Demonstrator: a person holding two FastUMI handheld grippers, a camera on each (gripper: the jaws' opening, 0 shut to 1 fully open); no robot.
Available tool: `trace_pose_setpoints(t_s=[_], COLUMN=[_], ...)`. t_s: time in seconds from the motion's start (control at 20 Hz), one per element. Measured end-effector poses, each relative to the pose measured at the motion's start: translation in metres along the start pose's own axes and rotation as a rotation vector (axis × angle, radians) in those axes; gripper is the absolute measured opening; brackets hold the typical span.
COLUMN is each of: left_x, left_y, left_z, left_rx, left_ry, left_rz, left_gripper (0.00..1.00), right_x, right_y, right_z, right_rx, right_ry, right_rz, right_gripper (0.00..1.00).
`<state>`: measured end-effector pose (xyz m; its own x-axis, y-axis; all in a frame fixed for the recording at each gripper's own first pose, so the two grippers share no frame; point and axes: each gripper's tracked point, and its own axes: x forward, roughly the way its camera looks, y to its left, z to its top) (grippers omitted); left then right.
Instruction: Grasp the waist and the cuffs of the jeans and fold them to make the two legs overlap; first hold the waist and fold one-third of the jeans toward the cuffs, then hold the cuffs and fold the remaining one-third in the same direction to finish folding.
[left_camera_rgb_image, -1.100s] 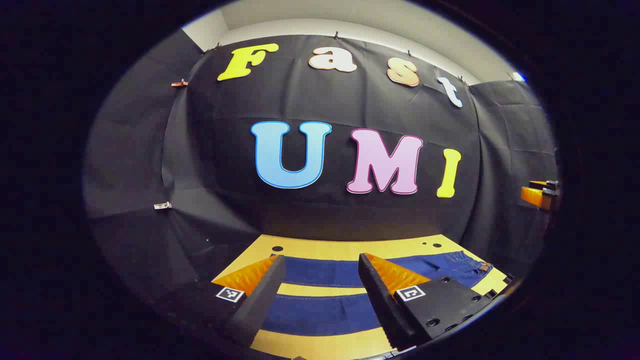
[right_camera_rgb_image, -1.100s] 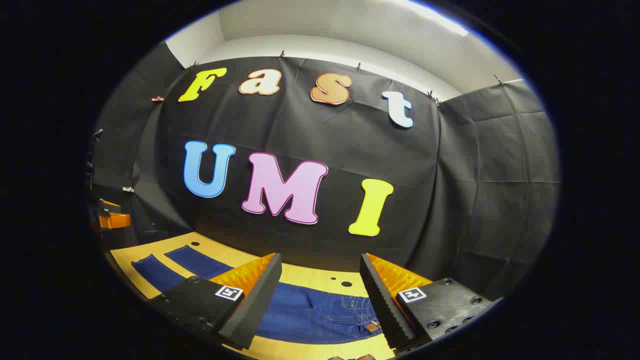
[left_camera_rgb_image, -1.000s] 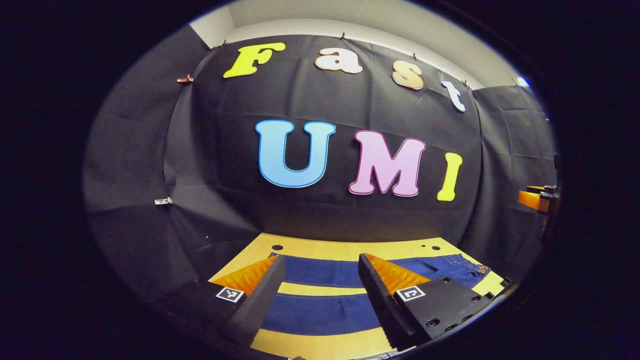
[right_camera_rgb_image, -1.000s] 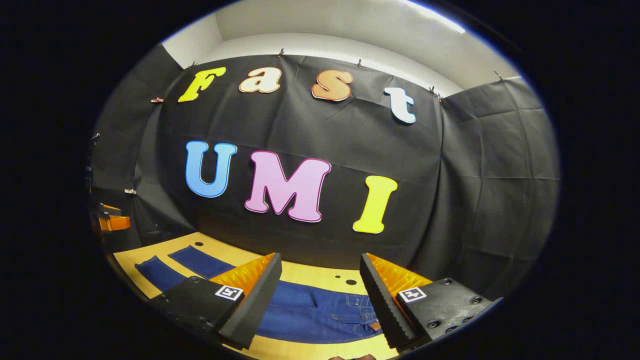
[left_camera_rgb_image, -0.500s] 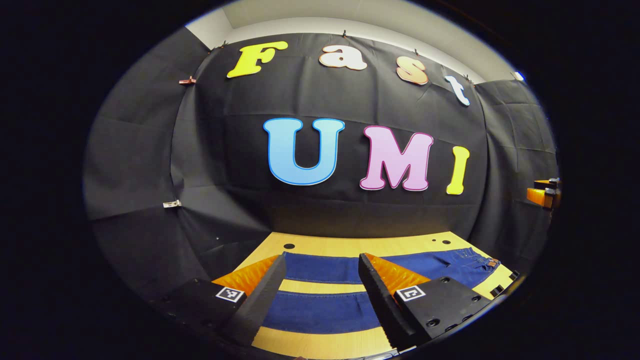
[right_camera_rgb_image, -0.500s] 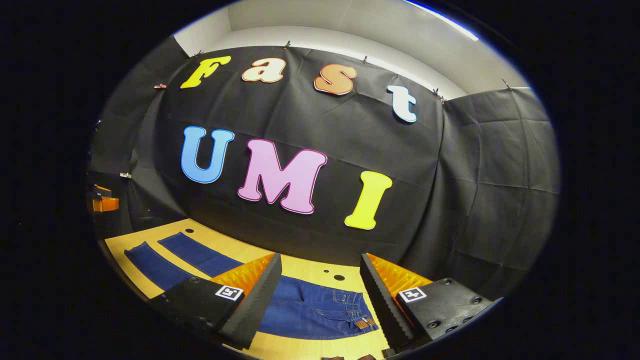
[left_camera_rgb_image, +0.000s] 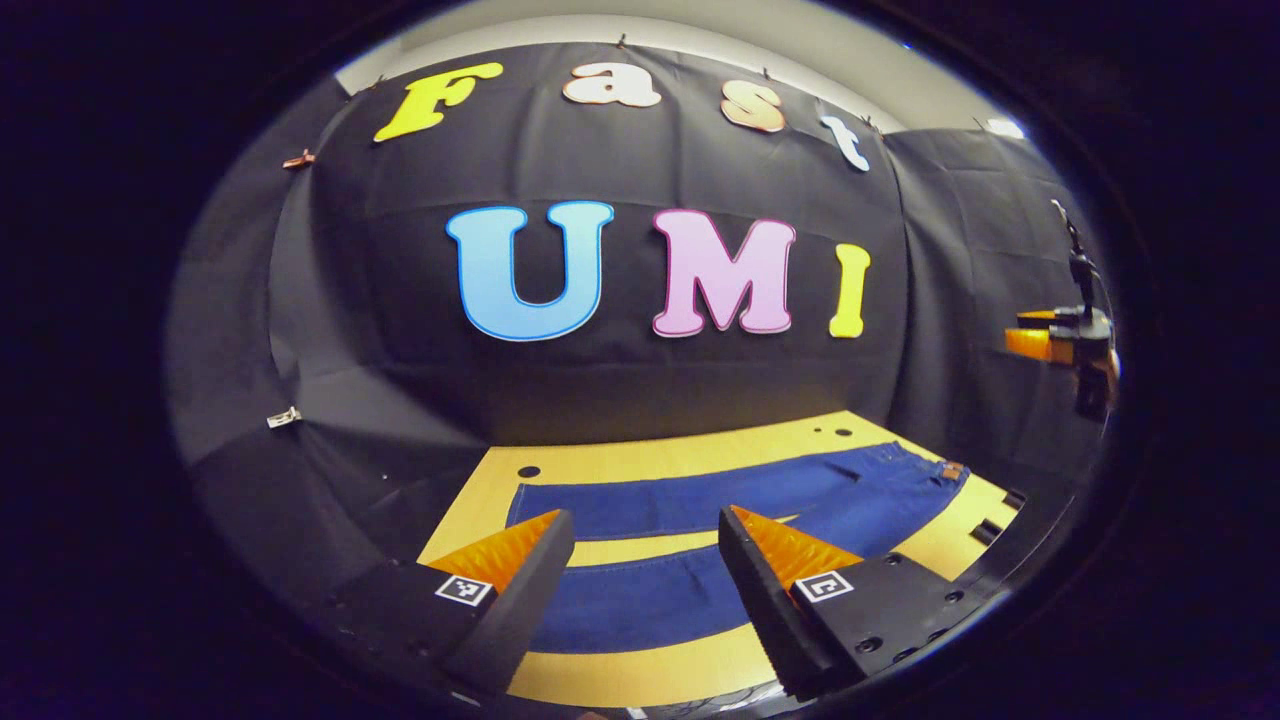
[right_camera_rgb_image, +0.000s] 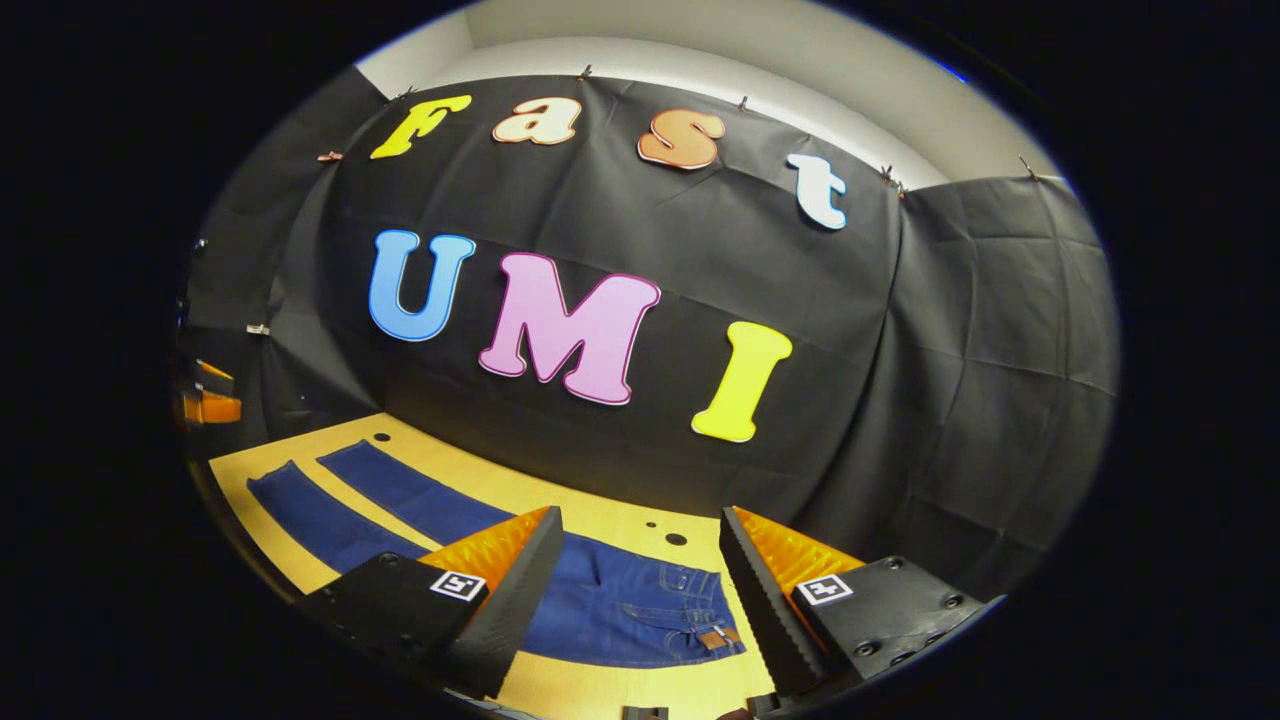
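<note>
Item: dark blue denim jeans (left_camera_rgb_image: 700, 530), flat on the yellow wooden table (left_camera_rgb_image: 640, 680), legs apart for folding. Your left gripper (left_camera_rgb_image: 640, 570) and right gripper (right_camera_rgb_image: 640, 570) hover above them, released.

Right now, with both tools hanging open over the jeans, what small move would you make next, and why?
Probably lower both: the left tool toward the near leg's cuff end, the right tool toward the waist. The jeans lie flat on the table with legs apart, and neither tool touches denim.
</note>
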<state>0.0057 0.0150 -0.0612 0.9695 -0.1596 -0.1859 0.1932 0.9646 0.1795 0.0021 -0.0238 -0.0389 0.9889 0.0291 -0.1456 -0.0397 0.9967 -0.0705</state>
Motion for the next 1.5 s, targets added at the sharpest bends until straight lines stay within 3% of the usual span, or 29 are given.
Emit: trace_pose_setpoints(t_s=[0.25,0.45,0.6,0.85,1.0,1.15,1.3,1.5], left_x=[0.033,0.053,0.054,0.053,0.049,0.044,0.041,0.045], left_y=[0.006,-0.007,-0.005,-0.007,0.008,0.018,0.022,0.021], left_z=[-0.068,-0.121,-0.149,-0.158,-0.180,-0.198,-0.208,-0.222], left_rx=[0.355,0.578,0.663,0.696,0.766,0.802,0.825,0.831], left_ry=[0.251,0.444,0.598,0.803,0.888,0.955,0.996,1.039], left_rz=[-0.204,-0.401,-0.491,-0.538,-0.568,-0.586,-0.578,-0.544], left_gripper=[0.96,0.96,0.96,0.96,0.97,0.97,0.97,0.97], right_x=[0.014,0.045,0.065,0.088,0.084,0.081,0.082,0.093], right_y=[-0.010,-0.001,0.010,-0.002,-0.029,-0.058,-0.084,-0.105], right_z=[-0.056,-0.120,-0.176,-0.263,-0.326,-0.373,-0.403,-0.423], right_rx=[-0.022,-0.096,-0.163,-0.226,-0.437,-0.598,-0.647,-0.641], right_ry=[0.161,0.313,0.455,0.702,0.885,1.015,1.119,1.204], right_rz=[0.059,0.201,0.363,0.514,0.638,0.711,0.724,0.671], right_gripper=[0.96,0.97,0.97,0.97,0.97,0.97,0.97,0.97])
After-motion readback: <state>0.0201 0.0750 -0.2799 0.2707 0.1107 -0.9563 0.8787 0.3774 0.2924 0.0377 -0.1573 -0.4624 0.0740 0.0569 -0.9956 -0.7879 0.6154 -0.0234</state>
